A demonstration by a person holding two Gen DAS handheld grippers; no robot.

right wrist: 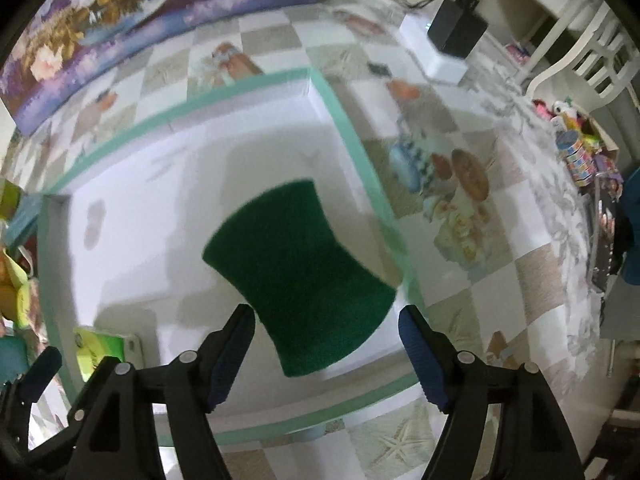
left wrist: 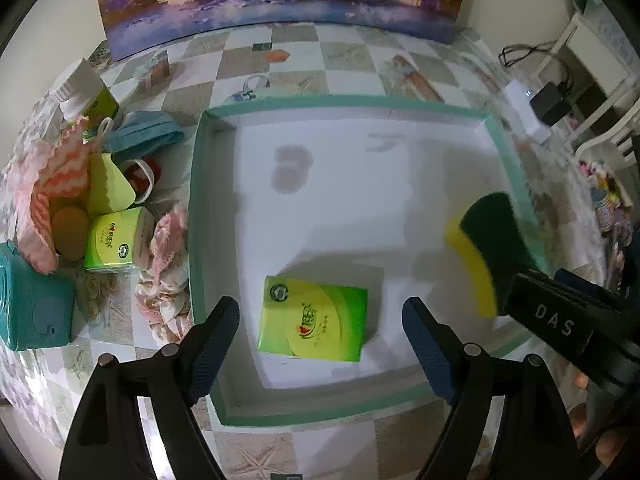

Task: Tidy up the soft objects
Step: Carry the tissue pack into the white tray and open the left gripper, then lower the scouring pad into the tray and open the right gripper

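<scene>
A white box with a teal rim (left wrist: 196, 200) lies on the checkered tablecloth. A green tissue pack (left wrist: 314, 322) rests flat on the box floor near its front. My left gripper (left wrist: 320, 316) hangs above the pack with its jaws wide and both pads clear of it. A sponge, yellow with a dark green scouring face (left wrist: 486, 248), sits tilted and blurred at the box's right side. In the right wrist view the sponge (right wrist: 298, 272) shows its green face just ahead of my right gripper (right wrist: 326, 320), whose jaws stand apart without pressing on it.
Left of the box is a pile: pink cloths (left wrist: 44, 184), a second tissue pack (left wrist: 114, 240), a teal container (left wrist: 36, 300), a blue cloth (left wrist: 144, 132) and a white bottle (left wrist: 86, 92). A flower painting (left wrist: 280, 0) stands behind. A black power adapter (right wrist: 456, 28) lies at the back right.
</scene>
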